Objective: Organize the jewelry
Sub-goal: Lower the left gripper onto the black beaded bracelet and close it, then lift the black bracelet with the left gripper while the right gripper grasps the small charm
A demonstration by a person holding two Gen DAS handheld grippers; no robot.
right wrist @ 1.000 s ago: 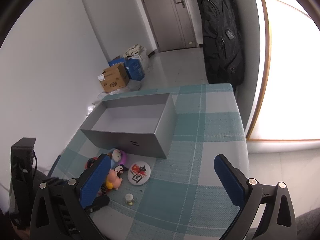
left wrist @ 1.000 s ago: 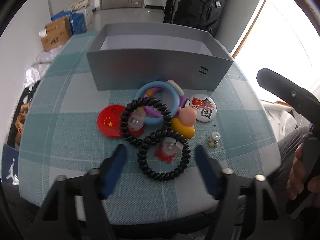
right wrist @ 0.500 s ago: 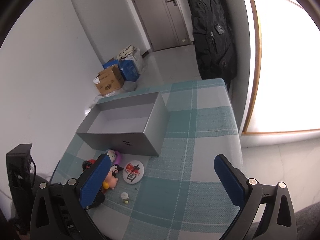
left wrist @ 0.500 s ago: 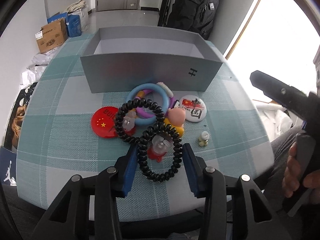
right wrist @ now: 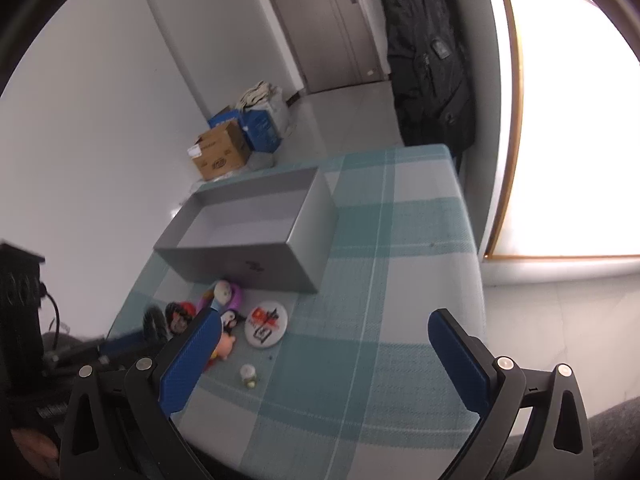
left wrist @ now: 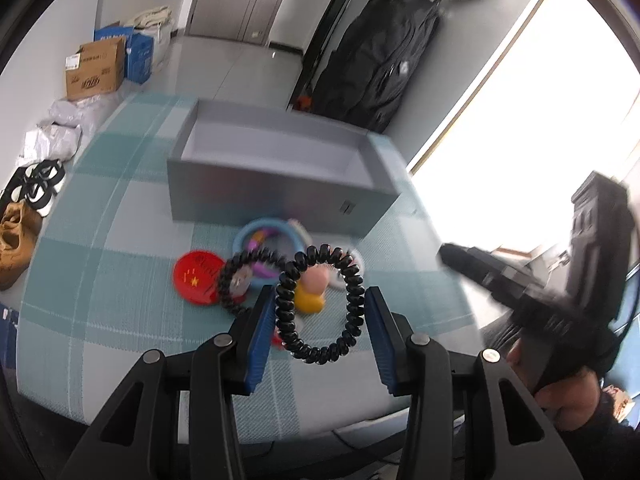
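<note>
Clearly the left gripper (left wrist: 320, 312) pinches a black spiral hair tie (left wrist: 320, 304) across its width, one blue pad on each side of the loop, which looks lifted clear of the checked tablecloth (left wrist: 100, 280). Judging by the coiled plastic, the tie is very light, springy and a bit slick; it gives under pressure, so a squeeze across the ring's middle, as now, seems right, though too light a pinch could let it spring out. Nothing fragile about it. A second black spiral tie (left wrist: 236, 280) lies below on the pile, touching a red round badge (left wrist: 196, 280), a blue ring (left wrist: 264, 236) and a yellow-and-pink figure (left wrist: 310, 292). The open grey box (left wrist: 280, 200), apparently empty, stands just beyond the pile. The right gripper (right wrist: 320, 356) hangs with its jaws spread wide, nothing between them, above bare cloth near a white badge (right wrist: 266, 322).
</note>
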